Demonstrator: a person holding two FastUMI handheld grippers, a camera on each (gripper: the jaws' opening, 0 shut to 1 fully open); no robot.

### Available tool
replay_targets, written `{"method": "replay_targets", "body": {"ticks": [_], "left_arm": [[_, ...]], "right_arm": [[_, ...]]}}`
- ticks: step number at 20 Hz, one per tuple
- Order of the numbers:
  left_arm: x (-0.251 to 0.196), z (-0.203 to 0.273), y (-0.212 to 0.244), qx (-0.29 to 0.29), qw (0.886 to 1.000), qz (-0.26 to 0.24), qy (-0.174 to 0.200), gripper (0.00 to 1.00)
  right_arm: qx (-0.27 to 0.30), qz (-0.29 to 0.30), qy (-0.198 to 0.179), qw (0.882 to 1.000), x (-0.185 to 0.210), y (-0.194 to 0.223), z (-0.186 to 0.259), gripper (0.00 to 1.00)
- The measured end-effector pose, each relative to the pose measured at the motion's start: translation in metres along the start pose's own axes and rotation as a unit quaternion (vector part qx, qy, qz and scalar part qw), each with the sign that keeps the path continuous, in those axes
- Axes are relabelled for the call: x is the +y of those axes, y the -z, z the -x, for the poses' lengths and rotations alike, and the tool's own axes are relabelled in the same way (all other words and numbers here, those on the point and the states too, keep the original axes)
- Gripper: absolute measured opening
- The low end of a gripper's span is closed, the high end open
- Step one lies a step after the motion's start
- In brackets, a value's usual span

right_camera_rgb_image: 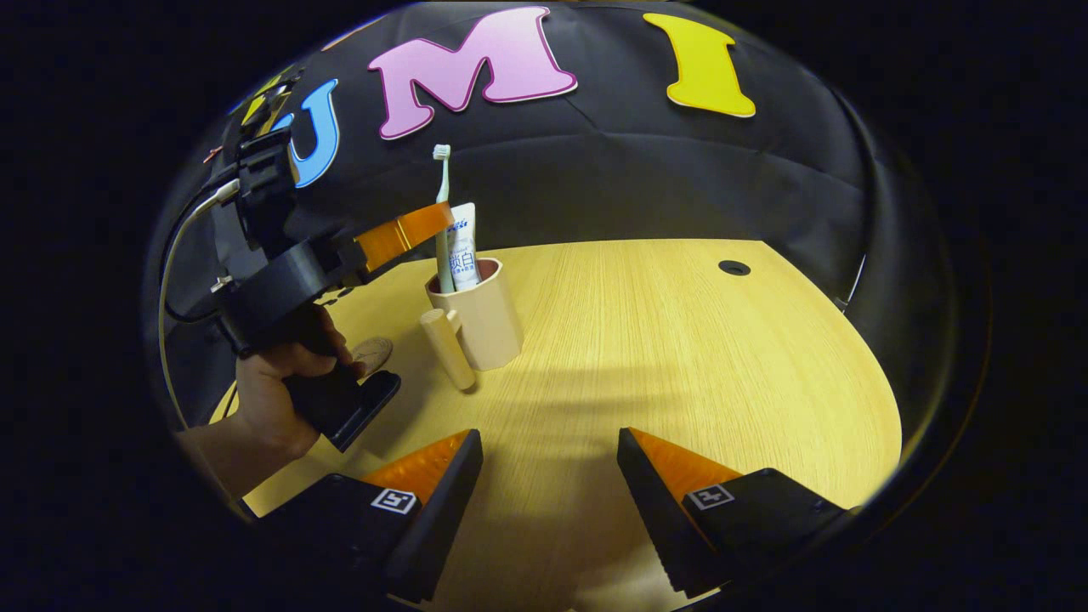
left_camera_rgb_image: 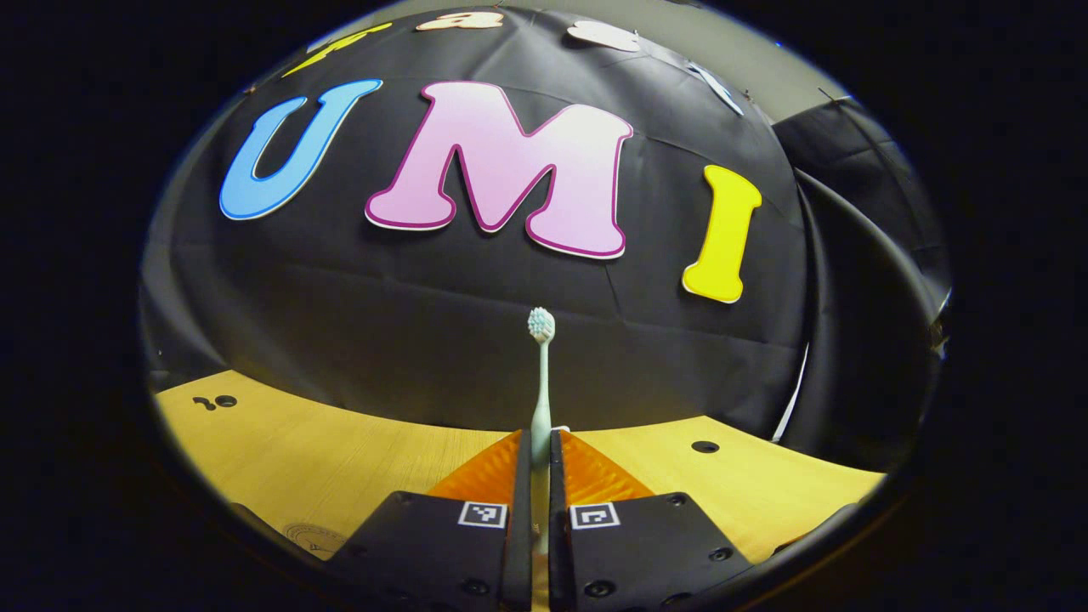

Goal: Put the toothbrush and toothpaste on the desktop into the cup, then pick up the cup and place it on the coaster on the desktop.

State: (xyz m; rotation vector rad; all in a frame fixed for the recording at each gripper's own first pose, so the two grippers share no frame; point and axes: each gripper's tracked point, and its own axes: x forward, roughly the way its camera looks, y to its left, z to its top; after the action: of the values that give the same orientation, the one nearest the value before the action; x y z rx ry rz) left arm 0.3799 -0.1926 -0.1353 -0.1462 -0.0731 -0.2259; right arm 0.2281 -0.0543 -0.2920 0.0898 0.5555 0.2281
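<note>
The left gripper view is riding low over the tabletop [left_camera_rgb_image: 340, 442], looking nearly level along its own left tongs [left_camera_rgb_image: 541, 450] at the near booth wall, with the toothbrush [left_camera_rgb_image: 541, 374] standing straight ahead, very near. The right gripper view is sitting higher and farther back, tilting down across the tabletop from behind its own right tongs [right_camera_rgb_image: 551, 450], facing the cup [right_camera_rgb_image: 484, 314] at middle distance. Both views are sharing the toothbrush, the tabletop's far part and the wall; the right gripper view is also catching the left tongs at its left.
</note>
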Motion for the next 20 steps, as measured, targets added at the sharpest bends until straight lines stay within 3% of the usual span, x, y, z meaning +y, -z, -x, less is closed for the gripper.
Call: {"method": "replay_targets", "body": {"ticks": [2,3,7,10,13,16,20], "left_arm": [[-0.001,0.004,0.006,0.005,1.000,0.000,-0.001,0.16],[0.004,0.006,0.011,0.014,1.000,-0.005,-0.009,0.27],[0.009,0.030,0.016,0.035,0.999,-0.004,-0.017,0.54],[0.010,0.060,0.009,0.053,0.999,0.001,-0.012,0.95],[0.018,0.098,-0.001,0.072,0.997,0.011,-0.028,0.99],[0.030,0.132,-0.015,0.086,0.995,-0.012,-0.044,0.98],[0.048,0.161,-0.023,0.105,0.992,-0.008,-0.071,0.98]], "right_arm": [[0.002,0.000,0.000,1.000,0.000,0.002,0.000,0.98],[0.004,0.002,-0.001,1.000,0.001,0.003,0.000,0.98],[0.005,0.006,-0.006,1.000,0.003,-0.001,-0.002,0.98],[-0.003,0.003,-0.004,1.000,0.000,-0.019,-0.005,0.98],[-0.006,-0.007,-0.010,1.000,0.003,-0.043,-0.011,0.98],[-0.004,-0.017,-0.020,1.000,0.011,-0.069,-0.014,0.98],[0.037,-0.033,-0.019,0.999,0.023,-0.084,-0.020,0.98]]}}
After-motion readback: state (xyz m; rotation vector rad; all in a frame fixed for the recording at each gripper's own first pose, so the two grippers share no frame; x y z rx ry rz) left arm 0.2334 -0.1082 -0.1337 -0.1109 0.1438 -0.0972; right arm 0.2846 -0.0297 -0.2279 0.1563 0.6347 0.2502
